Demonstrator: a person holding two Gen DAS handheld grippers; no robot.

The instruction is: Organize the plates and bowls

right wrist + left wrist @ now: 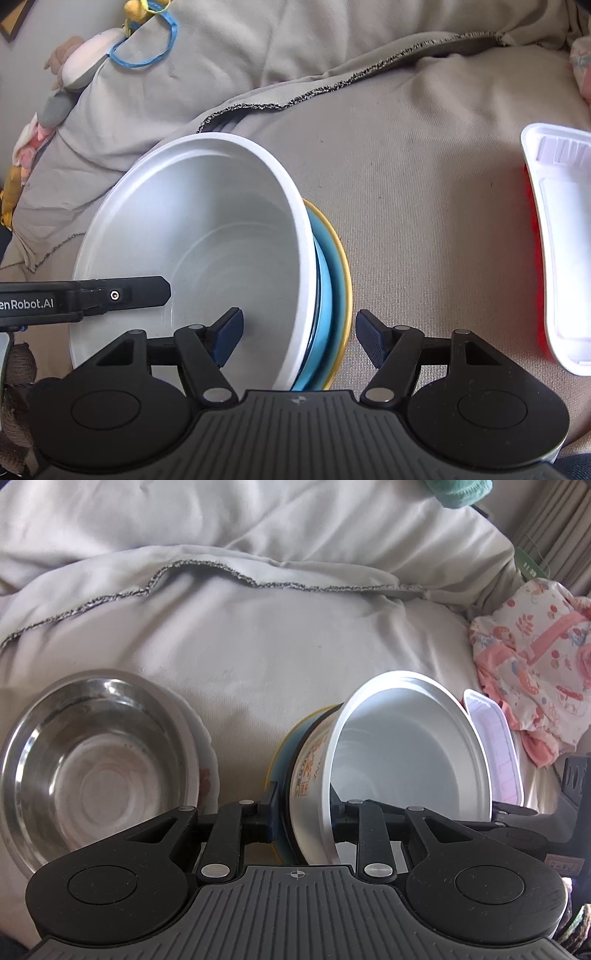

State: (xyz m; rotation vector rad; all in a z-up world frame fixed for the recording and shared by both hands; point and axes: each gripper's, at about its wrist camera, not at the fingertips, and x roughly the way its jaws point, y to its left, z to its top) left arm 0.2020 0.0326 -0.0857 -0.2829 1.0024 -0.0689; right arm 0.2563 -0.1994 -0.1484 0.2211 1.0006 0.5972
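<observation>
A white paper bowl [406, 746] with printed sides stands tilted on a blue plate with a yellow rim [295, 727]. My left gripper [306, 805] is shut on the bowl's near wall, one finger outside and one inside. In the right wrist view the same bowl [207, 229] leans on the blue plate [330, 280]. My right gripper [299, 332] is open and straddles the bowl's rim and the plate's edge without pressing on them. The left gripper's finger [140, 293] reaches into the bowl from the left.
A steel bowl [92, 753] sits on a floral plate [207, 771] to the left. A white foam tray [561, 236] lies to the right. Everything rests on rumpled beige fabric [258, 646]. A pink patterned cloth [535, 657] lies far right, a soft toy [74, 62] at back left.
</observation>
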